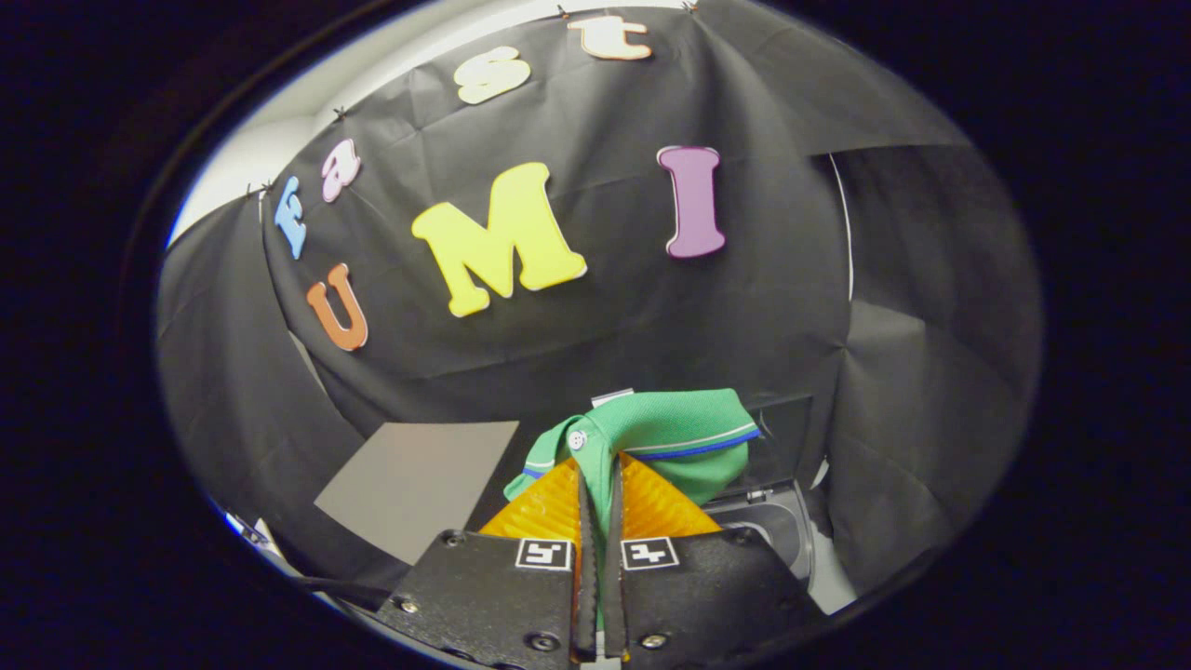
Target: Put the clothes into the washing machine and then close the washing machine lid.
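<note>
My gripper clenches the shirt, both fingers pinching its fabric; the washer sits just beyond, to the right. The hanging collar could snag its rim; a thin pinch may slip.

We can't read any actual text here, just two little square coded markers on the gripper body, and those aren't readable as words or numbers.

One green polo shirt is seen, pinched between two gripper fingers. One washing machine is counted beyond them.
</note>
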### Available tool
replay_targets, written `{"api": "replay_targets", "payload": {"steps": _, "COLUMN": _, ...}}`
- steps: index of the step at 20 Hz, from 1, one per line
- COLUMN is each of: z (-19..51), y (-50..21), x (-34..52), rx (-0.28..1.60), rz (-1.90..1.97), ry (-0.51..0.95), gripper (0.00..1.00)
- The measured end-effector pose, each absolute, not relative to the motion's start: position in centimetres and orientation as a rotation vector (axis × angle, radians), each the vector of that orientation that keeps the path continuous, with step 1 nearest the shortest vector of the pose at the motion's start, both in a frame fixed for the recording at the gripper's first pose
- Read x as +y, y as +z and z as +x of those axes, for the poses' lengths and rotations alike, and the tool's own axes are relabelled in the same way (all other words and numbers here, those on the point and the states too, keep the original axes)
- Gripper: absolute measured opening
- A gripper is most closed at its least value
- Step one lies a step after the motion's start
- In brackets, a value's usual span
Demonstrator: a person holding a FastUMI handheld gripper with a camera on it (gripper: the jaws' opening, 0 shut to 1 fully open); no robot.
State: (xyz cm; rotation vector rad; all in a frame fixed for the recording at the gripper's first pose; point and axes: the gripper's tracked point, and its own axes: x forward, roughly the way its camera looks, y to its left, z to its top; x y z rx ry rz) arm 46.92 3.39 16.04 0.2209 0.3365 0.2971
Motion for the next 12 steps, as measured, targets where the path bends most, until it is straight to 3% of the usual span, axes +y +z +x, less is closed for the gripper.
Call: {"api": "replay_targets", "payload": {"steps": 12, "z": 50.8, "y": 3.6, "x": 3.4, "rx": 0.562, "rz": 0.216, "ry": 0.332, "gripper": 0.07}}
